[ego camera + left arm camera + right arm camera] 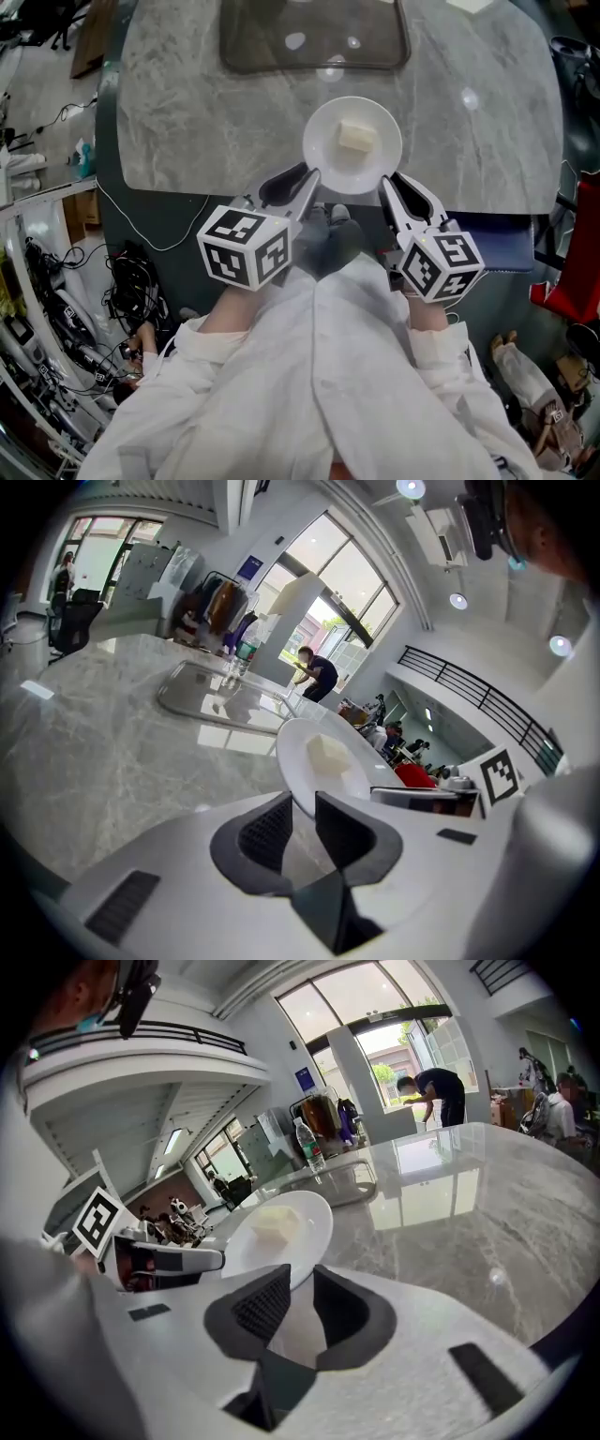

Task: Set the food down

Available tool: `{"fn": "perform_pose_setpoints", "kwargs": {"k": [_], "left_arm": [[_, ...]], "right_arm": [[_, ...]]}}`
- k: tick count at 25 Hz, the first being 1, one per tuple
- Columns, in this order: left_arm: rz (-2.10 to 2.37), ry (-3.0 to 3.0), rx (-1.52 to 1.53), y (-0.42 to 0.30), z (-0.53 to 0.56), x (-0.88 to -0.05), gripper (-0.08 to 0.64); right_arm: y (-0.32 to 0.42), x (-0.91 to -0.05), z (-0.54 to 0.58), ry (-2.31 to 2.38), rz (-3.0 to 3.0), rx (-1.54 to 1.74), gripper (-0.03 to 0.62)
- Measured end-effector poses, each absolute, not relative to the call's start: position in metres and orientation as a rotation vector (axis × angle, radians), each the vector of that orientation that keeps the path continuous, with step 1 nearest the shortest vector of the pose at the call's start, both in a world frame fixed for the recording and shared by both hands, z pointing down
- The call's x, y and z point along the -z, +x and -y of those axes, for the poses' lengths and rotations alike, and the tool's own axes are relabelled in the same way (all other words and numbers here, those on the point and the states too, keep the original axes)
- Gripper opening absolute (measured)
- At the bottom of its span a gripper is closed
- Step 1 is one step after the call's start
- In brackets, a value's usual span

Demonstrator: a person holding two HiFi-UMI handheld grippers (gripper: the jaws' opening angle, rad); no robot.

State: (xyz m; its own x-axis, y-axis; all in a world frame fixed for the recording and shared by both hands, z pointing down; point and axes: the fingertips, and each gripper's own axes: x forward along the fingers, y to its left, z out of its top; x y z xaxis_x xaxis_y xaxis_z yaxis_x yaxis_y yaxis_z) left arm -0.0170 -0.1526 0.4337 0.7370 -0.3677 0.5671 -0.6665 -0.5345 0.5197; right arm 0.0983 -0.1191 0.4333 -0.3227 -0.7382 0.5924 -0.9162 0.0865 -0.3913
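Observation:
A white plate (326,155) carries a pale block of food (356,137) and sits over the near edge of the marble table (187,112). My left gripper (314,178) is shut on the plate's near-left rim, and my right gripper (386,183) is shut on its near-right rim. In the left gripper view the plate (298,752) with the food (328,754) runs into my left gripper (302,810). The right gripper view shows the plate (305,1218) and food (270,1224) clamped in my right gripper (300,1290). Whether the plate touches the table I cannot tell.
A dark shallow tray (314,37) lies on the table beyond the plate. A bottle (307,1146) stands near that tray. Cables (131,281) litter the floor at the left, and a red object (577,253) stands at the right. People are far in the background.

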Motion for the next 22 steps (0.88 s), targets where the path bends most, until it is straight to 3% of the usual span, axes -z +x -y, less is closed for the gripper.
{"fn": "perform_pose_setpoints", "kwargs": {"k": [22], "left_arm": [[0.852,2.191,-0.434,-0.015,0.221,-0.419,0.083]], "right_arm": [[0.102,-0.418,0.193,1.632,2.203,-1.016,0.069]]}}
